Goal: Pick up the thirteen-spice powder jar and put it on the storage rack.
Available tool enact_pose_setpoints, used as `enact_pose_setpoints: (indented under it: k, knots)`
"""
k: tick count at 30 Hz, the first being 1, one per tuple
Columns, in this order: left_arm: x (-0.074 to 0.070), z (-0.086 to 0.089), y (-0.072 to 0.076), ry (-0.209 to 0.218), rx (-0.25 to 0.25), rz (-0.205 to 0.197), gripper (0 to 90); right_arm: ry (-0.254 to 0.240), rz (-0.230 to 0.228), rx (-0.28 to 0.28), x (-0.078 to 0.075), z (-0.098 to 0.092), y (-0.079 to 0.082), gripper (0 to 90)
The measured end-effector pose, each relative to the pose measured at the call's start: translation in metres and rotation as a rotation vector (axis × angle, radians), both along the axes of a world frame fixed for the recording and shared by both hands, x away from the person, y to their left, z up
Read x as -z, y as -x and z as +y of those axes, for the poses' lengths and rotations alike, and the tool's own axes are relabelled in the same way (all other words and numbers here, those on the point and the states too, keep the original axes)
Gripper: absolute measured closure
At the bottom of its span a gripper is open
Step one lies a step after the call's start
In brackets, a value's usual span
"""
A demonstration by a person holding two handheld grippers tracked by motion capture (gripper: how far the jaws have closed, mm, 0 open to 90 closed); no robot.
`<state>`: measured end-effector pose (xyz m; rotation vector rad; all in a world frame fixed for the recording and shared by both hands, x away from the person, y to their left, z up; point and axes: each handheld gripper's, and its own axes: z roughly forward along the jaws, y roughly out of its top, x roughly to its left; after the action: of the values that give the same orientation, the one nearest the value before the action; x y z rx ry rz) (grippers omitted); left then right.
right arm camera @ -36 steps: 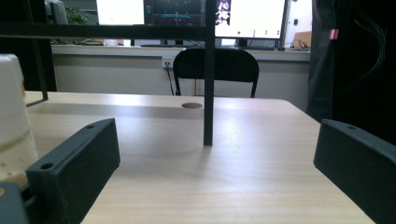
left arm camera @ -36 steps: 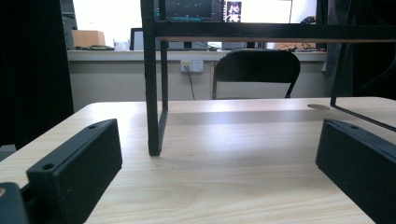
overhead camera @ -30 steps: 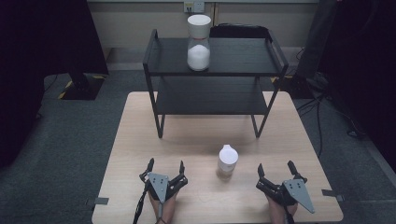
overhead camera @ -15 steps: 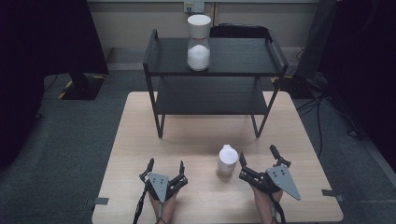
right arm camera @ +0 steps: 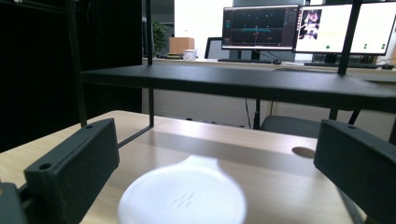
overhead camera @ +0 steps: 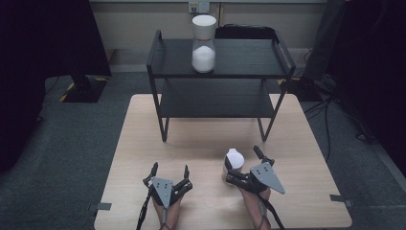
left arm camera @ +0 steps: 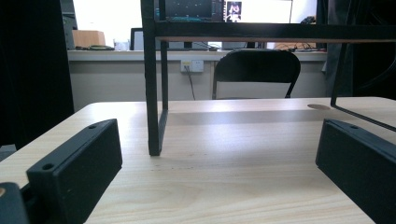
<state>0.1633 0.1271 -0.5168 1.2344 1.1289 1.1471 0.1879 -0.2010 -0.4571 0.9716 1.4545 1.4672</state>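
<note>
The right gripper [overhead camera: 243, 166], jaws wide, straddles the jar [overhead camera: 233, 161] at lower centre of the high view. Closing off-centre or too high could tip the jar. The left gripper [overhead camera: 169, 170] rests wide open, empty.
</note>
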Motion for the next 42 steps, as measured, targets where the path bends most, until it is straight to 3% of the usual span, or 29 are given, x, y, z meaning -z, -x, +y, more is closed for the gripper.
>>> enact_pose_setpoints:
  k: [5, 7, 8, 15, 35, 42]
  knots:
    - [0.000, 0.000, 0.000, 0.000, 0.000, 0.000, 0.0, 0.017, 0.008, 0.005, 0.016, 0.010, 0.002, 0.1]
    - [0.000, -0.001, 0.000, 0.000, -0.004, 0.000, 0.0, 0.009, 0.016, 0.006, 0.023, 0.012, 0.003, 2.9]
    - [0.000, -0.001, 0.000, 0.000, -0.004, 0.000, 0.0, -0.002, 0.053, 0.002, 0.024, 0.012, 0.003, 4.4]
    - [0.000, -0.001, 0.000, 0.000, -0.004, 0.000, 0.0, -0.018, 0.064, 0.014, 0.037, 0.014, 0.008, 11.5]
    - [0.000, -0.001, 0.000, 0.000, -0.004, 0.000, 0.0, -0.028, 0.099, -0.011, 0.036, 0.010, 0.005, 27.6]
    - [0.000, -0.001, 0.000, 0.000, -0.004, 0.000, 0.0, -0.019, 0.096, -0.014, 0.036, 0.009, 0.004, 28.8]
